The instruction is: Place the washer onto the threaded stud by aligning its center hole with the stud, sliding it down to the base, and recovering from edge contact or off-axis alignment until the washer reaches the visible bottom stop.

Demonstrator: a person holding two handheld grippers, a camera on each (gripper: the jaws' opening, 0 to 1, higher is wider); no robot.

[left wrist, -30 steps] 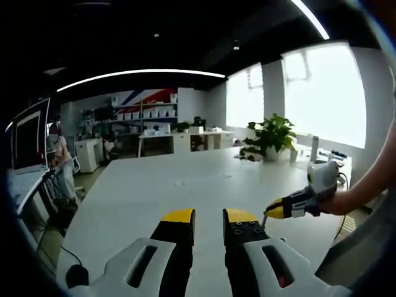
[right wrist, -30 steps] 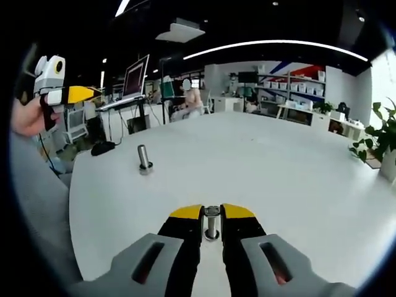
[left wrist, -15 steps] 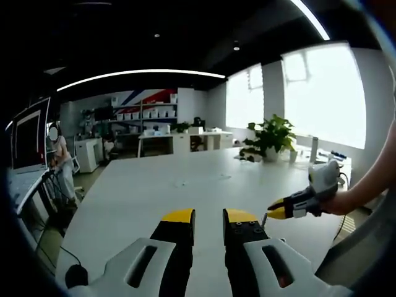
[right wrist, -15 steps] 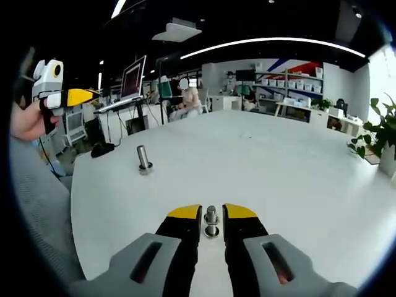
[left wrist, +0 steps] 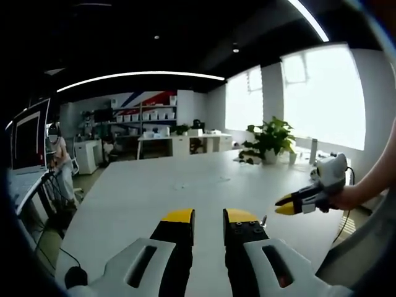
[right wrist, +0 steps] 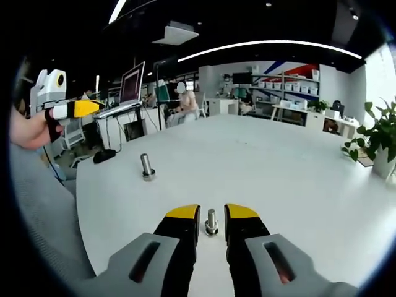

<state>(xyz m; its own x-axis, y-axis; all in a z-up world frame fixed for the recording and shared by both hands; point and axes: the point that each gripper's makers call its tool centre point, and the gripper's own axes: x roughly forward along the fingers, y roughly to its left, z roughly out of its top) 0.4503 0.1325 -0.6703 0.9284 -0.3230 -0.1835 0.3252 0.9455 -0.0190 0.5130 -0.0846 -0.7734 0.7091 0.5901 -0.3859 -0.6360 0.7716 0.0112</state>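
In the right gripper view a short threaded stud (right wrist: 211, 224) stands upright on the white table (right wrist: 278, 173), with what looks like a metal ring around its base. My right gripper (right wrist: 211, 212) is open, its yellow-tipped jaws on either side of the stud and just short of it, not touching. A second, taller stud (right wrist: 147, 167) stands farther off to the left. My left gripper (right wrist: 73, 109) hangs in a hand at the upper left. In the left gripper view my left gripper (left wrist: 209, 216) is open and holds nothing. The right gripper (left wrist: 304, 200) hovers at the right, above the small stud (left wrist: 264, 219).
A potted plant (left wrist: 270, 137) stands at the table's far end. Beyond the left table edge are a laptop (right wrist: 132, 85) on a stand, a black object (right wrist: 103, 155) with a cable, and a person (right wrist: 183, 102) at the back desks.
My right gripper has let go of the short stud and drawn back a little. In the left gripper view it has lifted up and to the right. The left gripper stays put.
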